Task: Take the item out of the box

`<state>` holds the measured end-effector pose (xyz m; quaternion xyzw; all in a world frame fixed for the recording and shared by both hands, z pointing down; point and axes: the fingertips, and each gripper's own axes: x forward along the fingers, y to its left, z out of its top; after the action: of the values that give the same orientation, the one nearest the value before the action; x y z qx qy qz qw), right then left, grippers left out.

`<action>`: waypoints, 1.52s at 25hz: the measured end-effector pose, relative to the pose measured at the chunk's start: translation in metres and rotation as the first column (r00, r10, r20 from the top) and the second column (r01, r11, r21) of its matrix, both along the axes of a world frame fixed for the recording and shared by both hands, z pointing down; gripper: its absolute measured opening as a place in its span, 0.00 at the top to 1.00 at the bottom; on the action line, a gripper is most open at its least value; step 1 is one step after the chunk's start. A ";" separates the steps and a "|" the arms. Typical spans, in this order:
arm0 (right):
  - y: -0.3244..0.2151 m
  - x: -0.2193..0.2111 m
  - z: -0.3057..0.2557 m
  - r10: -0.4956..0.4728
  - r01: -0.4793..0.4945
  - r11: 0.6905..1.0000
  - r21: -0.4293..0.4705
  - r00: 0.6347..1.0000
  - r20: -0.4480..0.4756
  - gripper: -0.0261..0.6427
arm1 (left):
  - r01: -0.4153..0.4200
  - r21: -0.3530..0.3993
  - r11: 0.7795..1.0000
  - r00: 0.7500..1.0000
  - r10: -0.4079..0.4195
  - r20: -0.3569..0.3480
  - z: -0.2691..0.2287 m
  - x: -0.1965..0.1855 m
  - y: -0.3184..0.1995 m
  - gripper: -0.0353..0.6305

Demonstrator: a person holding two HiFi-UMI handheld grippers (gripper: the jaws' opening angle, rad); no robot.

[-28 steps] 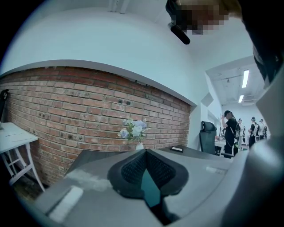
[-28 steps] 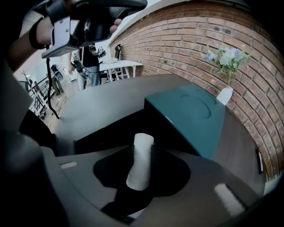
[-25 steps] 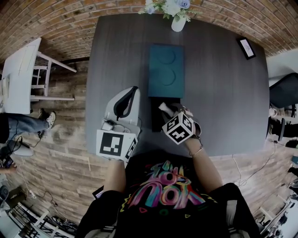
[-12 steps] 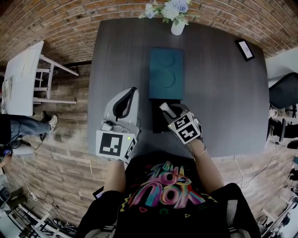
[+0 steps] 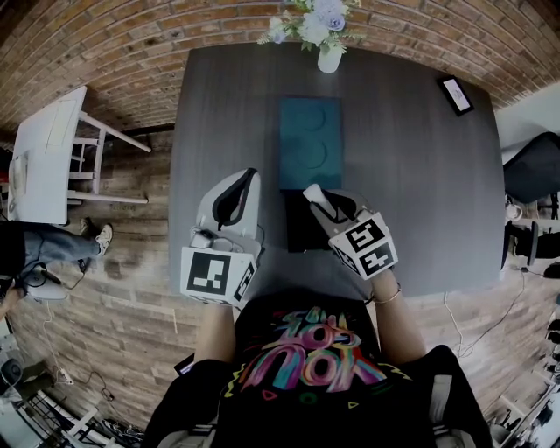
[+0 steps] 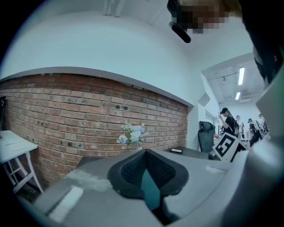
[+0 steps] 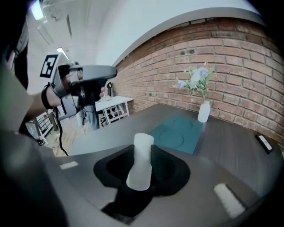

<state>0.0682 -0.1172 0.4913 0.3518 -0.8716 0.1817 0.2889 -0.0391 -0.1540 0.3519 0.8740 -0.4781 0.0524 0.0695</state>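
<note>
The right gripper (image 7: 143, 153) had its jaws closed part way on a white tube (image 7: 141, 165). It held the tube up over the black box (image 5: 297, 231) on the dark table (image 5: 411, 192). A teal lid (image 5: 310, 144) lay just past the box. The left gripper (image 6: 144, 167) had its jaws shut with nothing in them, beside the box.

A dark grey rectangular desk (image 5: 420, 192) stands on a wooden plank floor (image 5: 114, 289) near a red brick wall (image 5: 131, 44). At the desk's 12 o'clock edge stands a small white vase (image 5: 329, 59) holding pale blue and white flowers (image 5: 306, 22). Towards 2 o'clock a small black-framed screen (image 5: 458, 94) lies flat. Off the desk at 9 o'clock is a white table (image 5: 44, 153); at 3 o'clock, a black office chair (image 5: 534, 171).
</note>
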 end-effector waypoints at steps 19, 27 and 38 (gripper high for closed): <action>-0.006 0.051 -0.151 0.141 -0.230 0.931 0.282 0.942 0.304 0.78 | -0.014 0.026 1.000 1.000 0.014 0.000 -0.016 -0.002 0.007 0.94; 0.004 0.068 -0.162 0.165 -0.260 0.910 0.324 0.942 0.293 0.78 | -0.023 0.026 0.999 1.000 0.023 -0.014 -0.017 0.004 0.009 0.94; 0.007 0.070 -0.163 0.184 -0.282 0.900 0.331 0.937 0.297 0.78 | -0.038 0.024 0.999 0.999 0.039 -0.020 -0.016 0.009 0.012 0.94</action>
<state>0.1379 -0.1106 0.3286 0.4756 -0.8713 0.0929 0.0775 -0.0304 -0.1419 0.3359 0.8843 -0.4611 0.0392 0.0630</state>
